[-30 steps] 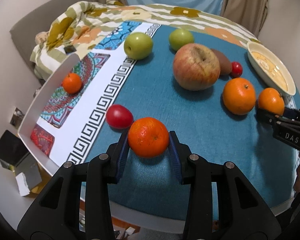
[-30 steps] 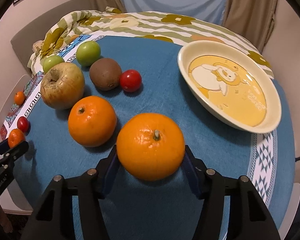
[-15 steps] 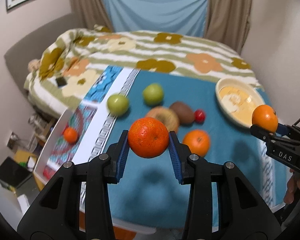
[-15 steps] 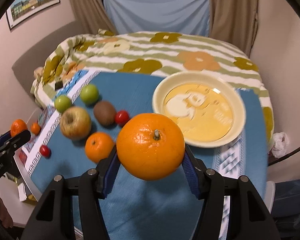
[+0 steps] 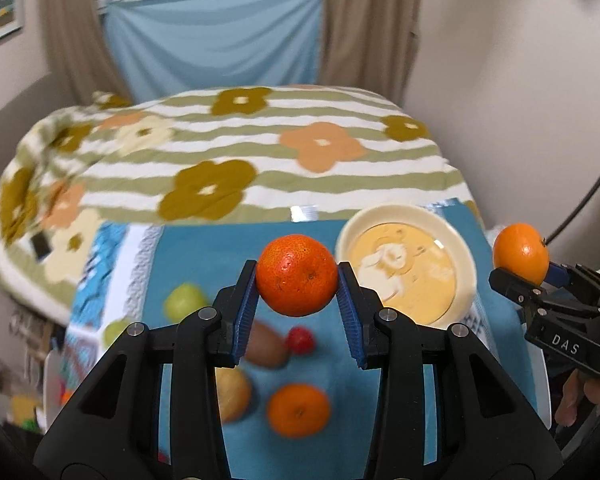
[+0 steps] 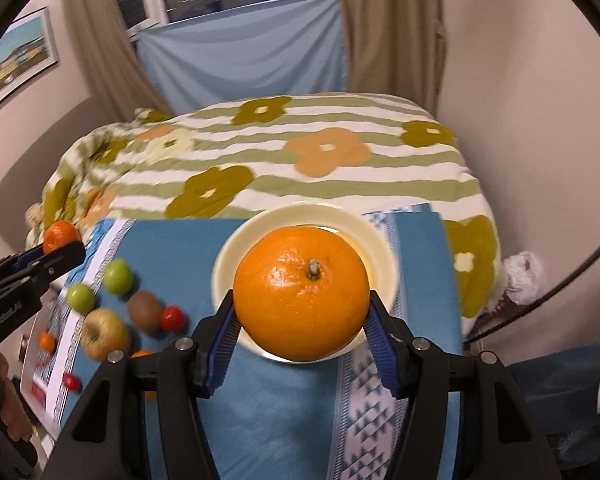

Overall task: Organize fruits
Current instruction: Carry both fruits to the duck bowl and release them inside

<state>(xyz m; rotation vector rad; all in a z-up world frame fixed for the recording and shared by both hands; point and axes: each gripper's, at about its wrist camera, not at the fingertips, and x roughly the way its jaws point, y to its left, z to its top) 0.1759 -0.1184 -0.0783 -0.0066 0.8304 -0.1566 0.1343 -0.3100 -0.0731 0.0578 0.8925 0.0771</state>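
Note:
My left gripper (image 5: 297, 280) is shut on a small reddish tangerine (image 5: 296, 274) and holds it high above the blue-clothed table (image 5: 204, 248). My right gripper (image 6: 302, 320) is shut on a larger orange (image 6: 302, 292), held in the air in front of the cream bowl (image 6: 236, 248). The bowl also shows in the left wrist view (image 5: 460, 248), right of the tangerine. On the cloth below lie another orange (image 5: 298, 410), an apple (image 6: 104, 332), a kiwi (image 6: 144, 310), two green fruits (image 6: 118, 276) and small red fruits (image 6: 173, 317).
A flowered striped blanket (image 6: 300, 160) covers the bed beyond the table. A white tray (image 6: 30, 360) with a small tangerine (image 6: 47, 341) sits at the table's left edge. Curtains and a blue cloth hang at the back wall.
Both grippers have lifted their fruit well above the table and pulled back. The fruits on the cloth now look smaller and lower; the bowl sits behind the right orange.

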